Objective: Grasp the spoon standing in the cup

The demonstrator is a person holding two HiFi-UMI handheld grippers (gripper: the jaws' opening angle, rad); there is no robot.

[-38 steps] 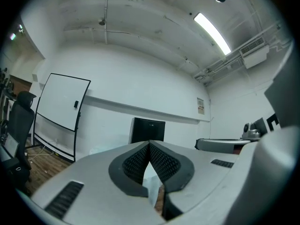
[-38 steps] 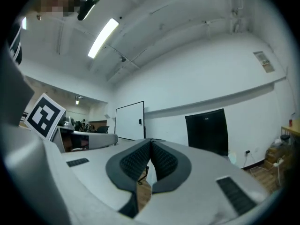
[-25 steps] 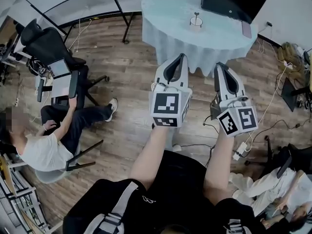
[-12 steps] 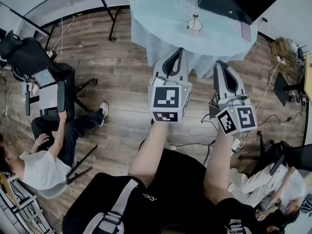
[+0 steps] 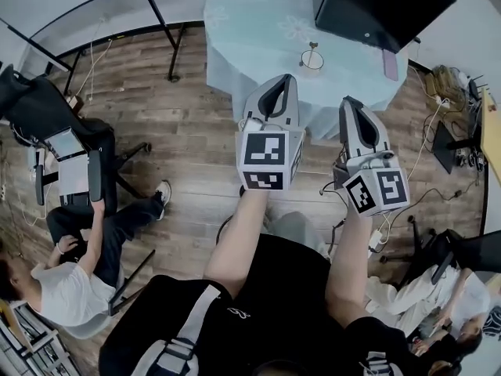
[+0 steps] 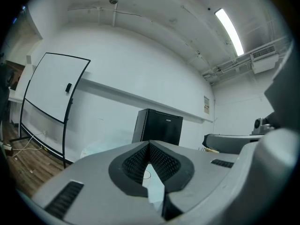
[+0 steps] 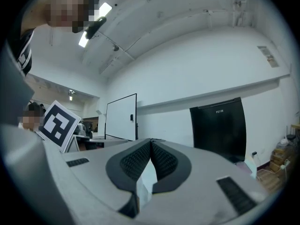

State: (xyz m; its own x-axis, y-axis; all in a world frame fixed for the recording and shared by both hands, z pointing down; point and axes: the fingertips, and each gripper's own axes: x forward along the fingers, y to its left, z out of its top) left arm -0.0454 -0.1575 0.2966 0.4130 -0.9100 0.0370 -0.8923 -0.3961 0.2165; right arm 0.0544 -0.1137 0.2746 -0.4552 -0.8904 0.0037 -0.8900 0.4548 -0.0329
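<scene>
In the head view a small cup (image 5: 312, 61) with a spoon (image 5: 312, 51) standing upright in it sits on a round table with a pale blue cloth (image 5: 250, 22). Both grippers are held above the wooden floor, short of the table, pointing toward it. My left gripper (image 5: 287, 79) is shut and empty, with its tip just left of and below the cup. My right gripper (image 5: 349, 101) is also shut and empty, to the right of and below the cup. The left gripper view shows the left gripper (image 6: 149, 143) with pads together. The right gripper (image 7: 151, 140) looks the same in its own view.
A black cabinet (image 5: 380, 6) stands behind the table, and a pink flat object (image 5: 390, 63) lies on the cloth near it. A seated person (image 5: 74, 261) and office chair (image 5: 47, 112) are at left. Another person (image 5: 438, 304) and floor cables (image 5: 427, 155) are at right.
The table and cup have come nearer and lower in the head view as I moved toward them. Both grippers keep their pose and stay shut.
</scene>
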